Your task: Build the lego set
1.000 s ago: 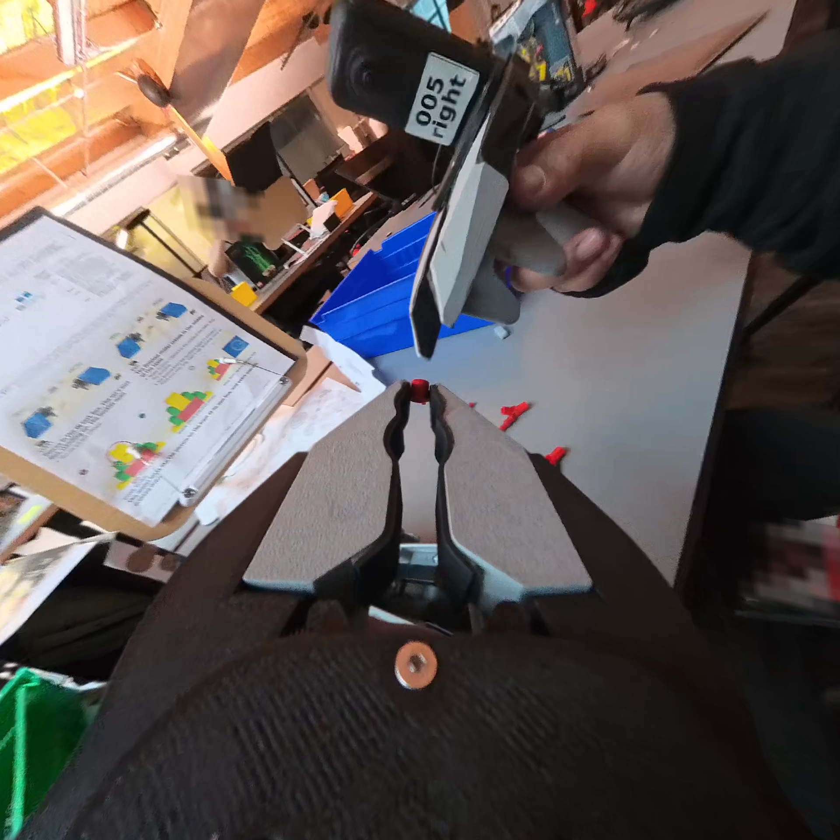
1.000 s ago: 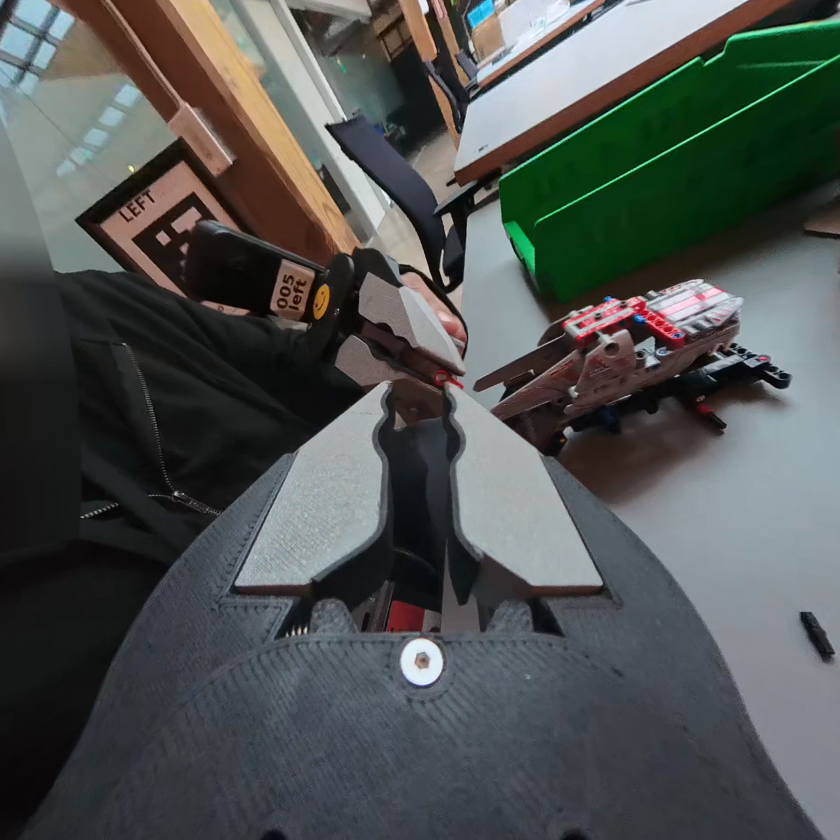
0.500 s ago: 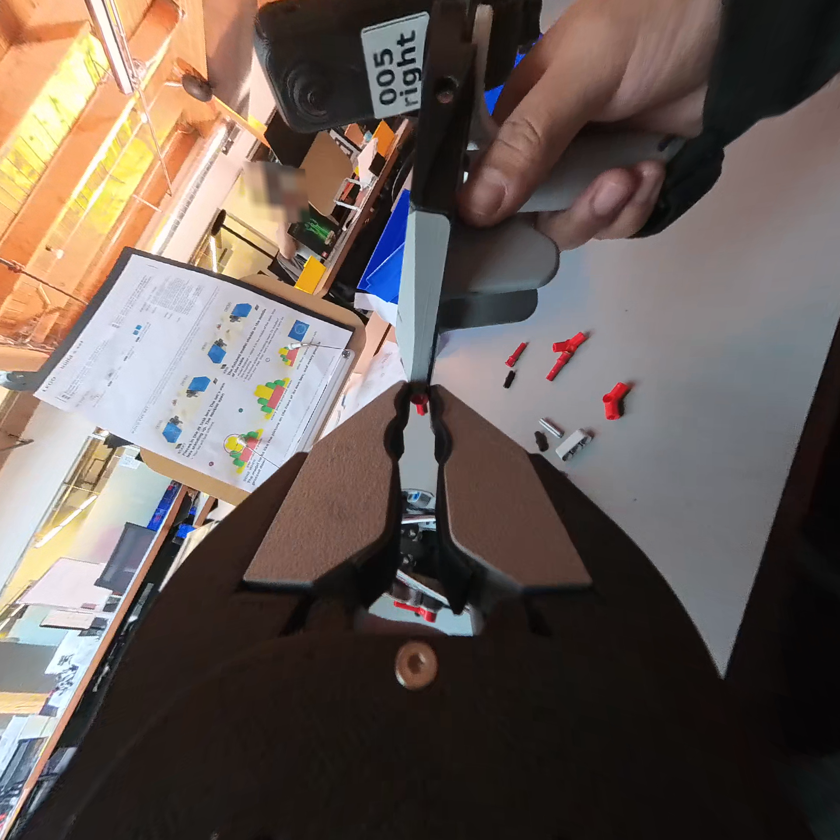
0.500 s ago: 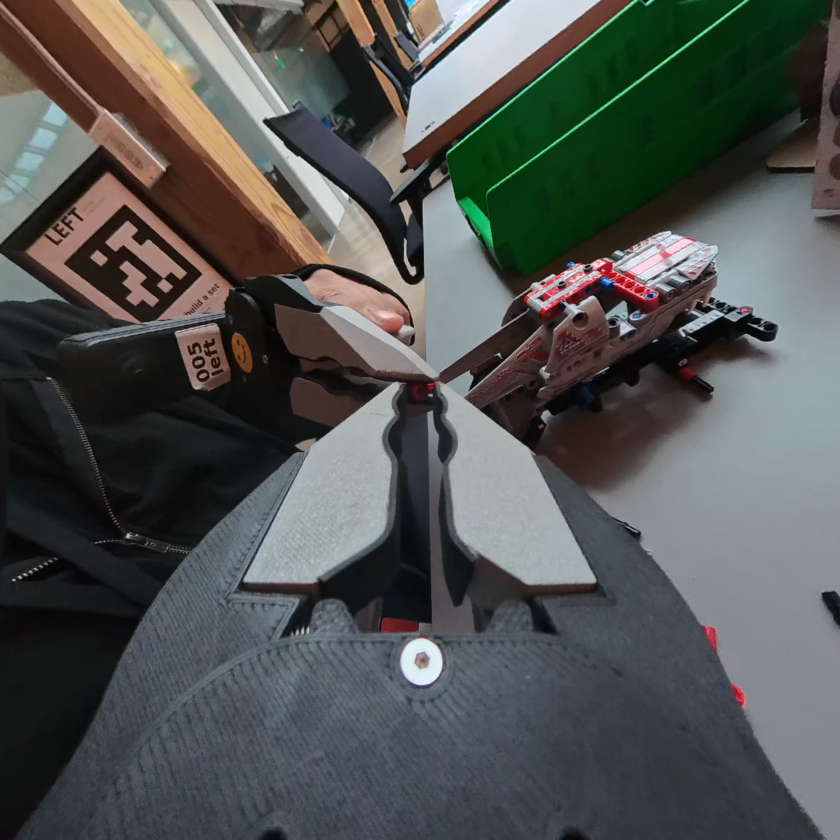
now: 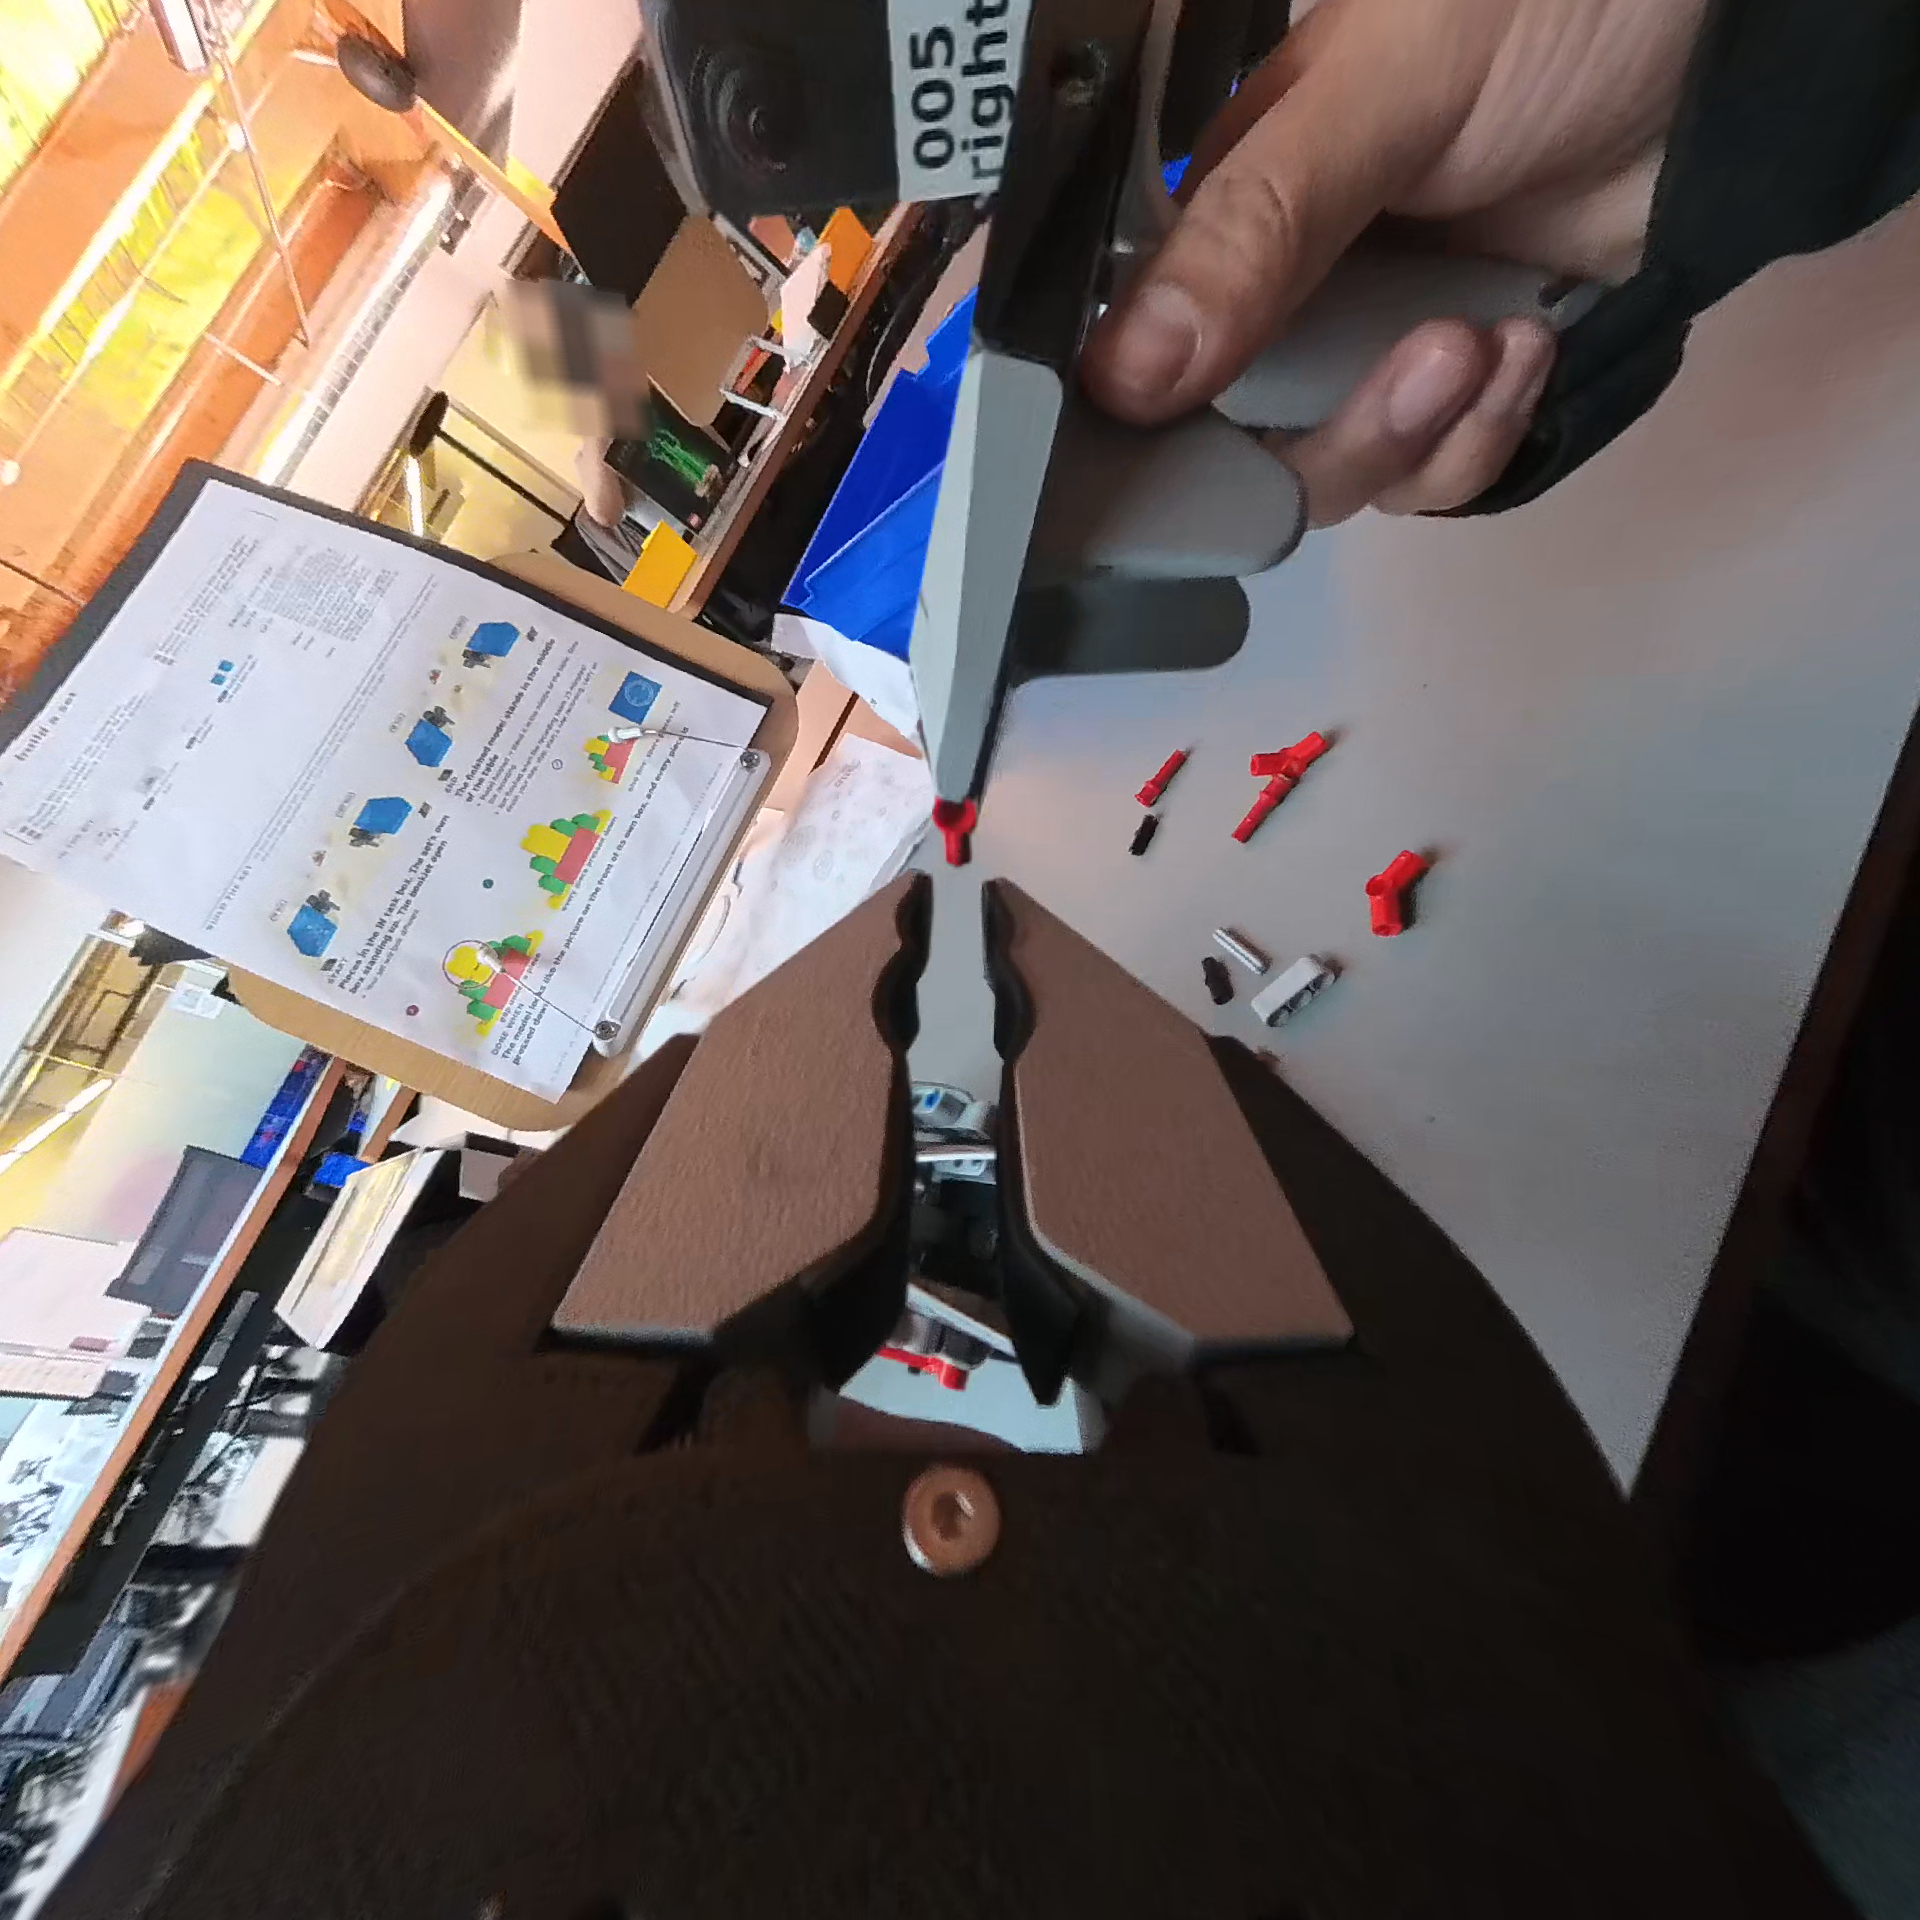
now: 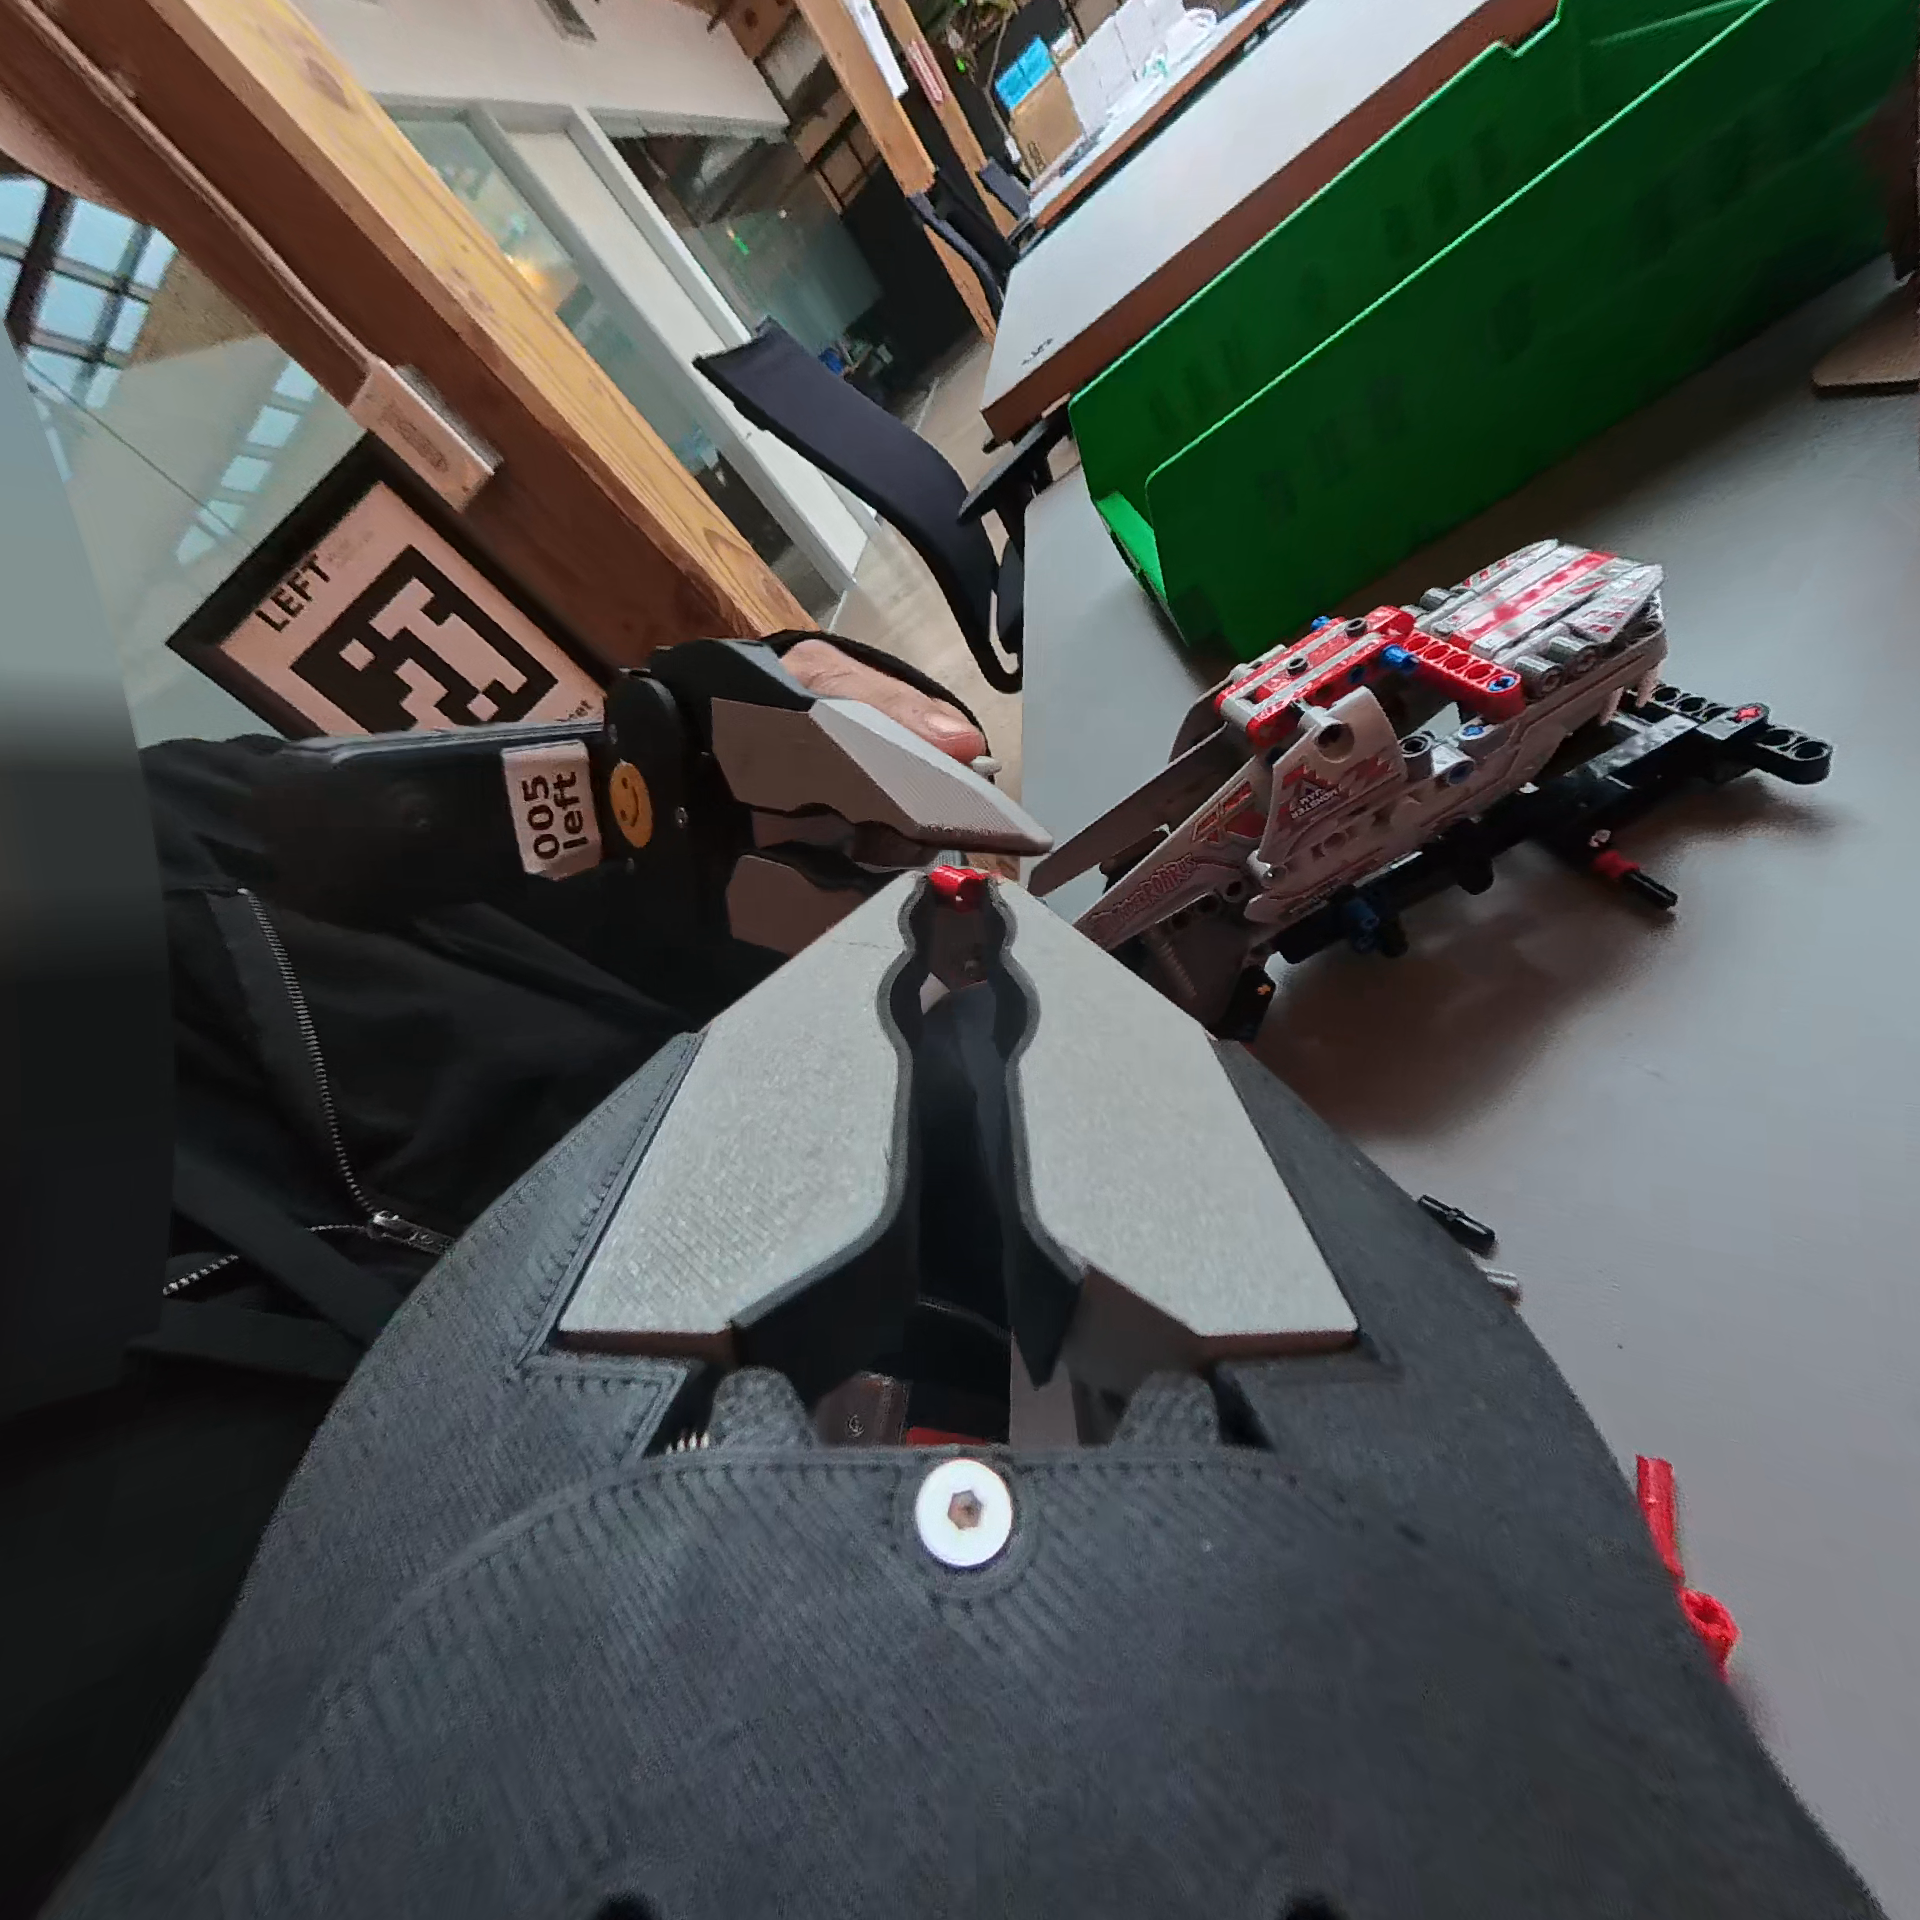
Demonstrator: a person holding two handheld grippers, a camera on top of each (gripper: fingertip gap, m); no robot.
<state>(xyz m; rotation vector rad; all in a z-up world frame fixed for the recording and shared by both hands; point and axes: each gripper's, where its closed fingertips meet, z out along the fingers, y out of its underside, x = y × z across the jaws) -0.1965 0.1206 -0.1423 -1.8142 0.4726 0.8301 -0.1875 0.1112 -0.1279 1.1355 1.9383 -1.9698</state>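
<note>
My left tool (image 5: 951,888) has just spread and let go, so my right tool (image 6: 956,896), at twelve o'clock, now pinches the red pin (image 6: 957,886) alone for fitting.

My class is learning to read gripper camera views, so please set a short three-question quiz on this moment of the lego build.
1. True or false: the left gripper is clamped on the red pin.
2. What stands on the table behind the partly built model? A) green bin B) yellow bucket C) white plate
3. Fill in: the red pin is pinched at the tips of the ____ gripper.

Key: 1 false, its tips are apart with nothing between them. 2 A. 3 right; the right gripper holds it.
</note>
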